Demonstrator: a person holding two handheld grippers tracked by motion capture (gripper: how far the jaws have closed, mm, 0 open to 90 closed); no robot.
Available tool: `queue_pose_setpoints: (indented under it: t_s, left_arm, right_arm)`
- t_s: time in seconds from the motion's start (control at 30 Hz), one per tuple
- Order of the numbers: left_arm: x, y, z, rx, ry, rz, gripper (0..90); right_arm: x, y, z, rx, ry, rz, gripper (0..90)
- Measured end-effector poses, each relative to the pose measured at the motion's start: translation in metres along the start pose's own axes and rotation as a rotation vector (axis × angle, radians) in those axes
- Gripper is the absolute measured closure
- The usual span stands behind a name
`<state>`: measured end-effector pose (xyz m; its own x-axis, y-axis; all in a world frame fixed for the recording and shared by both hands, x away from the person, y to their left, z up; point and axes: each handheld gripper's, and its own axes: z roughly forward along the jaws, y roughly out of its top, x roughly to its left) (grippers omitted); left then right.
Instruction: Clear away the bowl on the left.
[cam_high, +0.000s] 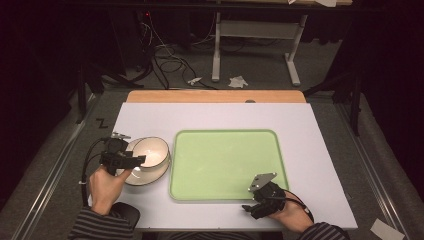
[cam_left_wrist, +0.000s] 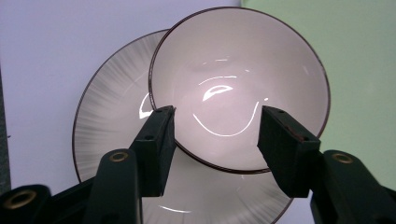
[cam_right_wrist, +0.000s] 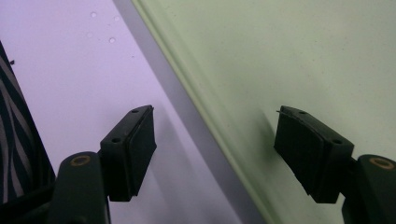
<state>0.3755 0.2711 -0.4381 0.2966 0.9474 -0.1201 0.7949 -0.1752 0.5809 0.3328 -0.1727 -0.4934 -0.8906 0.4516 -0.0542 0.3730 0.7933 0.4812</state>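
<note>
A white bowl (cam_high: 151, 151) with a dark rim sits in a shallow white plate (cam_high: 146, 180) at the table's left. In the left gripper view the bowl (cam_left_wrist: 238, 65) rests off-centre on the plate (cam_left_wrist: 107, 116), toward the tray. My left gripper (cam_high: 137, 160) hovers open over the bowl's near-left rim; that rim curves past between the jaws of the left gripper (cam_left_wrist: 218, 110). My right gripper (cam_high: 250, 200) stands open at the front edge of the green tray (cam_high: 225, 160). Seen from the right gripper (cam_right_wrist: 214, 110), one jaw is over the table and the other over the tray (cam_right_wrist: 303, 56).
The white table top (cam_high: 320, 150) runs around the tray, with a wooden strip (cam_high: 215, 96) at the far edge. Past the table, cables and a desk frame (cam_high: 255, 30) stand on the dark floor. A striped sleeve (cam_right_wrist: 14, 140) lies beside my right gripper.
</note>
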Motion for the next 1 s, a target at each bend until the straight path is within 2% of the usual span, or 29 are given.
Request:
queue_pose_setpoints:
  t_s: [0.27, 0.4, 1.0]
  left_arm:
    - [0.005, -0.001, 0.007, 0.029, 0.022, -0.027, 46.3]
    - [0.009, -0.001, 0.013, 0.042, 0.009, -0.054, 46.7]
    - [0.015, 0.003, 0.035, 0.12, -0.006, -0.086, 48.5]
  right_arm:
    - [0.0, 0.0, 0.0, 0.0, 0.0, 0.0, 30.3]
    - [0.0, 0.0, 0.0, 0.002, 0.002, -0.001, 30.3]
    - [0.0, 0.0, 0.0, 0.001, 0.002, 0.0, 30.5]
